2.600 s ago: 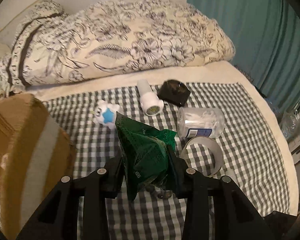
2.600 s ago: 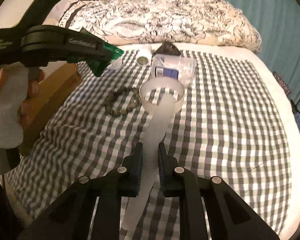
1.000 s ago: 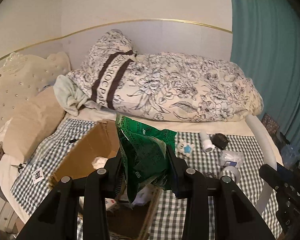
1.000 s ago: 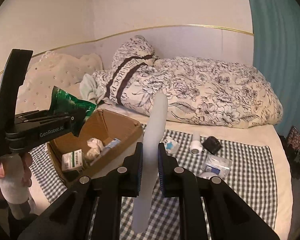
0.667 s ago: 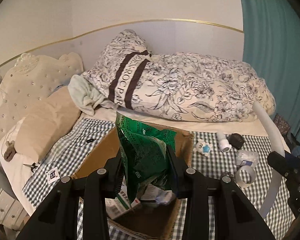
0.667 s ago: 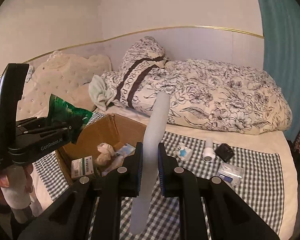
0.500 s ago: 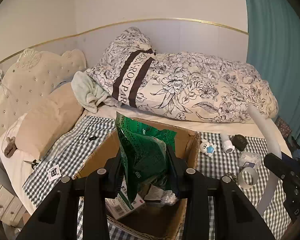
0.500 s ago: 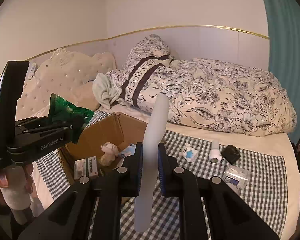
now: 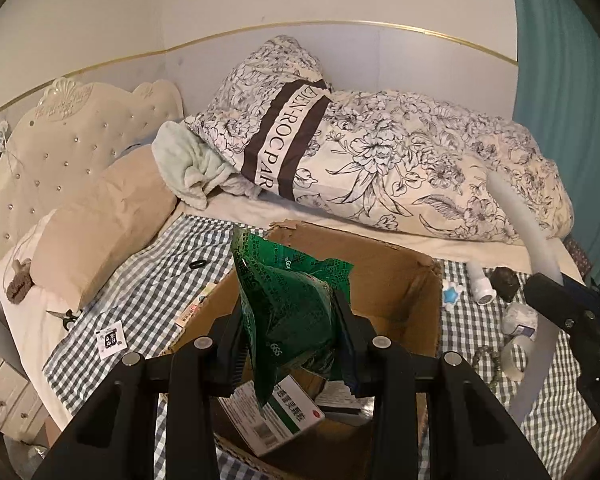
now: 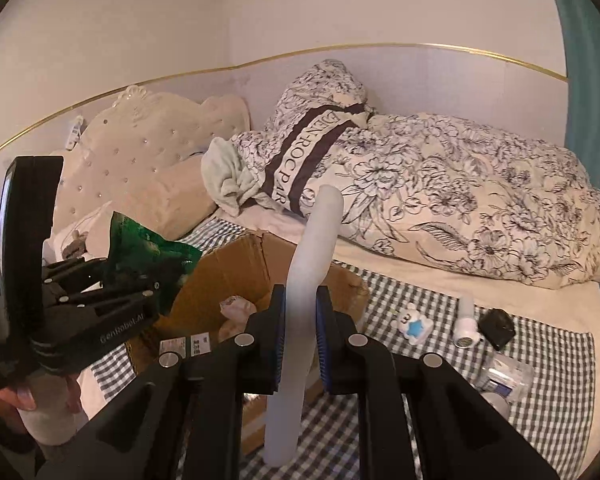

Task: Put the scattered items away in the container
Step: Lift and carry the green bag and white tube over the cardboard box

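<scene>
My left gripper (image 9: 290, 344) is shut on a crinkled green packet (image 9: 288, 304), which hangs over the open cardboard box (image 9: 396, 280) on the checked bedcover. A medicine carton (image 9: 276, 416) and other small things lie inside the box. My right gripper (image 10: 301, 340) is shut on a long, curved translucent white strip (image 10: 312, 272) that stands up between its pads, just right of the box (image 10: 236, 268). From the right wrist view the left gripper (image 10: 100, 304) and the packet (image 10: 148, 248) show at the left, held by a hand.
On the cover right of the box lie a small white toy with a blue star (image 10: 412, 322), a white tube (image 10: 466, 322), a black object (image 10: 496, 328), a clear tub (image 10: 504, 376), a tape roll (image 9: 514, 356) and a bead bracelet (image 9: 486, 356). A floral duvet (image 9: 420, 172) and pillows (image 9: 100, 216) lie behind.
Both grippers have swung left from the scattered items to the box. The green packet now hangs over the box opening, and the white strip has come up beside the box.
</scene>
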A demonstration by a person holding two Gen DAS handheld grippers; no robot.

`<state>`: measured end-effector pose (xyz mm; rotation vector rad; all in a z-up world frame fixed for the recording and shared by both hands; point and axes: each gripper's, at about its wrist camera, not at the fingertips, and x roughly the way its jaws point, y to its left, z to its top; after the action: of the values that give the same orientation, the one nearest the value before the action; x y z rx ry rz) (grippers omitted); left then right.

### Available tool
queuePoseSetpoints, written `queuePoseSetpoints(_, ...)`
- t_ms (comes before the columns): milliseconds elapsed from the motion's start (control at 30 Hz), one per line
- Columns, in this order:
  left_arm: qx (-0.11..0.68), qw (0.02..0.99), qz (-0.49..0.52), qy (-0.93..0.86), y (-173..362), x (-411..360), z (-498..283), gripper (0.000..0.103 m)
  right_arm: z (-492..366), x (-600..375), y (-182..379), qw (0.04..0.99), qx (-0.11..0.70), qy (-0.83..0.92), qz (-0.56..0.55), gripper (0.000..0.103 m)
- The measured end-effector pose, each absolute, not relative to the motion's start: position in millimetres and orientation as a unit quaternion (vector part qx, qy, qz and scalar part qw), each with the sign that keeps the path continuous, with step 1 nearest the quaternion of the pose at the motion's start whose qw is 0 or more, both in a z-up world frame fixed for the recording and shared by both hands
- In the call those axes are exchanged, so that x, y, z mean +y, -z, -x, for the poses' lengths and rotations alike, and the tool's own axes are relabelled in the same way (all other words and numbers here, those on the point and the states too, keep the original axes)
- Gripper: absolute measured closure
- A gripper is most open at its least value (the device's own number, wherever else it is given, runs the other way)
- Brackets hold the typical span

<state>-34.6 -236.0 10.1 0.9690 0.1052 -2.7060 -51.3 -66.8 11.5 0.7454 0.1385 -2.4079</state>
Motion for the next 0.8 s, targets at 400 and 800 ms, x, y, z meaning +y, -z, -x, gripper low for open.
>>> queuePoseSetpoints(400, 0.062, 0.143, -0.362, 0.919, 19, -272, 61, 0.064, 82, -116, 9, 0.332, 0.057, 0.891, -0.305, 0.090)
queuePoseSetpoints(800, 0.051, 0.129, -0.403, 0.905, 66, -283, 78, 0.064, 105, -156, 58, 0.332, 0.072, 0.871, -0.354, 0.090)
